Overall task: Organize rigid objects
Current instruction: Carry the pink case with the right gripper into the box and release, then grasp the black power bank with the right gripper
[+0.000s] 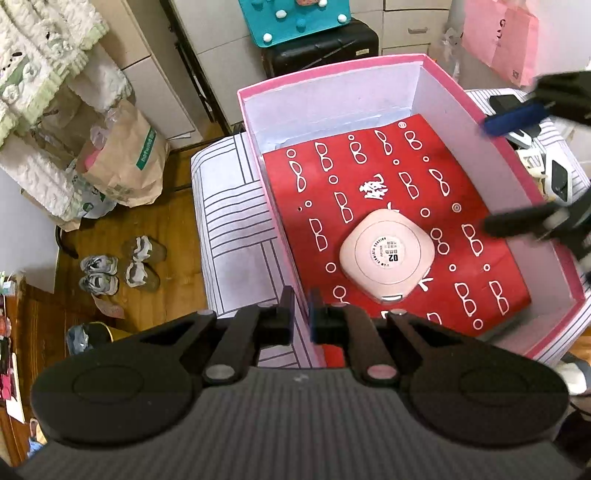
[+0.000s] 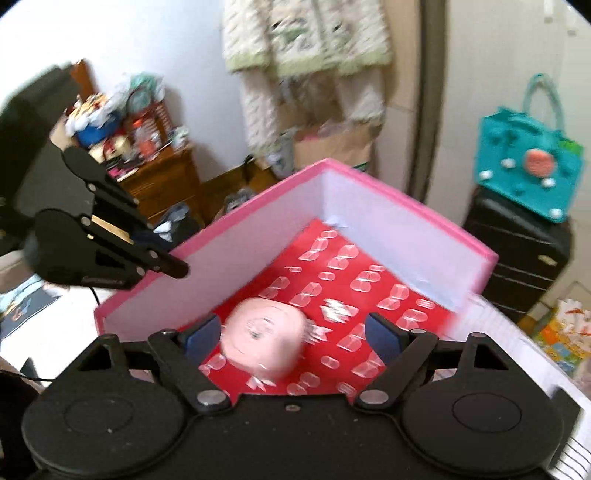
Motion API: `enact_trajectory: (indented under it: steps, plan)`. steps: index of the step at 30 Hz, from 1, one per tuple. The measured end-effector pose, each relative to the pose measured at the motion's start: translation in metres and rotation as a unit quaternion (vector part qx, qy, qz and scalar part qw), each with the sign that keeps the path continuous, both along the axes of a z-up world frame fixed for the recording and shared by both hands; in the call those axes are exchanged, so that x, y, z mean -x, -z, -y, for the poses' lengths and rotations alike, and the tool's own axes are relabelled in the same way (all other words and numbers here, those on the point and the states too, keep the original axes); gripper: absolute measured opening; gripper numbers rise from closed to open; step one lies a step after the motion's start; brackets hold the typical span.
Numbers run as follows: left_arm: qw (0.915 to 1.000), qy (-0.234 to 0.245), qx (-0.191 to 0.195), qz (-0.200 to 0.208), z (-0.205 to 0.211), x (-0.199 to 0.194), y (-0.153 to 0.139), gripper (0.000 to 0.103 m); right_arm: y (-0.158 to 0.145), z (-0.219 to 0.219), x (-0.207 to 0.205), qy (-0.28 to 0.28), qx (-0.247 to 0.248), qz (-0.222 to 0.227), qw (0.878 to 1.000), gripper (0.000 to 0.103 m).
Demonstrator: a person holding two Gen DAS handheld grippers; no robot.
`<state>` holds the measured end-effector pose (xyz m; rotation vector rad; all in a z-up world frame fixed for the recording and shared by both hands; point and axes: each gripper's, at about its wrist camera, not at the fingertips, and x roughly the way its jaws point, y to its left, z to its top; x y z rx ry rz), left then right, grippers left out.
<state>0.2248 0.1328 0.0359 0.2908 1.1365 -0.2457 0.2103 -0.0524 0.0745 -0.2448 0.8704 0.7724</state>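
A pink box [image 1: 332,75] with white inner walls stands open on a striped cloth. On its floor lies a flat red pack [image 1: 369,173] printed with white glasses. A rounded pale pink case [image 1: 386,254] with a round label rests on the pack. My left gripper [image 1: 301,314] is shut on the box's near left wall, one finger on each side. The right gripper [image 2: 295,328] hangs open over the box's inside. The pink case [image 2: 262,343] lies below and between its blue pads, untouched. The right wrist view is blurred. The left gripper [image 2: 177,267] shows there at the box's rim [image 2: 406,195].
Several small white and black items [image 1: 557,177] lie on the striped cloth [image 1: 229,221] right of the box. Behind the box stands a black suitcase [image 1: 321,48] with a teal bag [image 1: 295,18] on it. Shoes [image 1: 122,266] and a paper bag [image 1: 125,162] sit on the wooden floor at the left.
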Motion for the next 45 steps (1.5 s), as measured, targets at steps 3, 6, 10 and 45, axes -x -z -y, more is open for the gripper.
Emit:
enact_trajectory:
  steps: [3,6,10,45]
  plan:
    - [1.0000,0.000,0.004,-0.007,-0.001,-0.005,0.002,0.007,-0.004,0.025,0.005,0.042,0.016,0.029,0.999,0.091]
    - [1.0000,0.003,0.003,-0.009,0.000,-0.005,0.003,0.007,-0.007,0.056,0.007,0.089,0.039,0.039,0.994,0.091]
    - [1.0000,0.004,0.002,-0.003,0.001,-0.003,0.003,0.007,-0.002,0.099,0.003,0.154,0.075,0.039,0.984,0.091]
    - [0.9999,0.001,0.000,-0.011,0.000,-0.006,0.008,0.007,0.098,0.191,-0.096,0.337,0.098,-0.061,0.934,0.067]
